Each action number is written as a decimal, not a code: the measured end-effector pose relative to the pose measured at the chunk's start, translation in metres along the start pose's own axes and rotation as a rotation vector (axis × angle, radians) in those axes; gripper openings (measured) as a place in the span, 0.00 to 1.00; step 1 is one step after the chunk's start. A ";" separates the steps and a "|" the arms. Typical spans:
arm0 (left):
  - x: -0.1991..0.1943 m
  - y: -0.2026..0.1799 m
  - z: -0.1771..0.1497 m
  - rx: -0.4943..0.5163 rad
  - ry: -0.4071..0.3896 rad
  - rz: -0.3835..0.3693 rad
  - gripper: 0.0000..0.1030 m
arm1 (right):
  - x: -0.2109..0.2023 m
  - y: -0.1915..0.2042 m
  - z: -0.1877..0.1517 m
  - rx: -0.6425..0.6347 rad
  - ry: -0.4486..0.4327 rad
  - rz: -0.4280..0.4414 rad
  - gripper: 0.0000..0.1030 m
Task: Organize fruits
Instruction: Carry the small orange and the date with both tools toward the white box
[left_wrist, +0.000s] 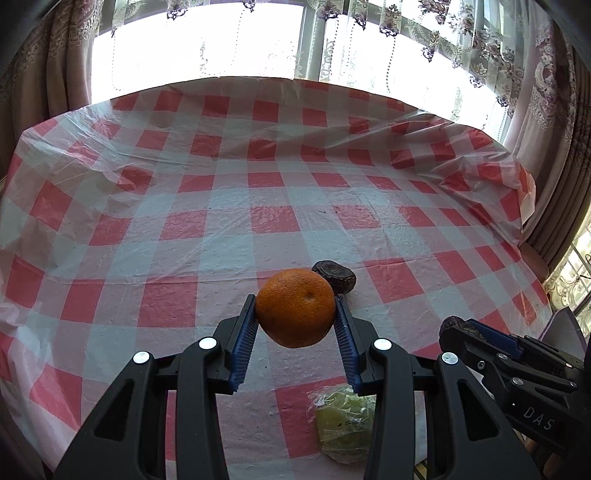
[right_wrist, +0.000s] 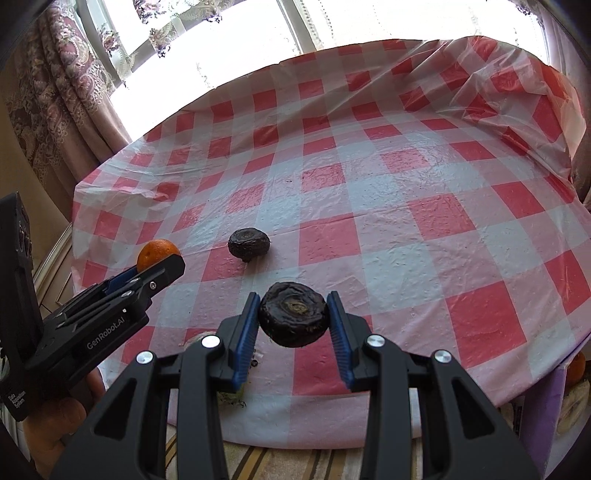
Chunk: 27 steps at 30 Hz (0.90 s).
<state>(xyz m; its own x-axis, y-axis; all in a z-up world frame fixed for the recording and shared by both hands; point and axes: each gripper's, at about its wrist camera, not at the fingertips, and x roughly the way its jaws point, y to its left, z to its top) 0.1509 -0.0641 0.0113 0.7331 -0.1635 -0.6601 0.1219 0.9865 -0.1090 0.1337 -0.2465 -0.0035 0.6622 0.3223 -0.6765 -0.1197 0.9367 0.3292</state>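
Left black two-finger gripper with blue ribbed pads (left_wrist: 295, 310): jaws clamped, angled downward, load held clear of the surface. Right black two-finger gripper with blue ribbed pads (right_wrist: 293, 317): same condition, alongside the left.

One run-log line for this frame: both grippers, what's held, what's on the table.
left gripper: shut on orange, lifted | right gripper: shut on dark fruit, lifted | table: second dark fruit, bagged green fruit on checked cloth

Round table (left_wrist: 258, 192) under red-white checked plastic cloth (right_wrist: 424, 229) — bright windows (left_wrist: 236, 44) behind far edge, patterned curtains (right_wrist: 55, 92), lace valance (left_wrist: 424, 22).
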 end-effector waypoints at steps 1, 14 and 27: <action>0.000 -0.003 0.000 0.007 0.000 -0.004 0.38 | -0.003 -0.003 0.000 0.004 -0.004 0.000 0.36; -0.004 -0.059 -0.005 0.110 0.015 -0.061 0.38 | -0.053 -0.056 -0.002 0.091 -0.077 -0.021 0.36; -0.004 -0.147 -0.012 0.266 0.028 -0.150 0.38 | -0.101 -0.141 -0.009 0.213 -0.144 -0.113 0.36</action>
<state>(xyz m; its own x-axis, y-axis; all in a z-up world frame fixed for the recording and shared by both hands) 0.1217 -0.2084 0.0211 0.6755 -0.3031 -0.6722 0.4009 0.9161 -0.0102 0.0775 -0.4097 0.0125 0.7627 0.1802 -0.6211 0.1090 0.9108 0.3982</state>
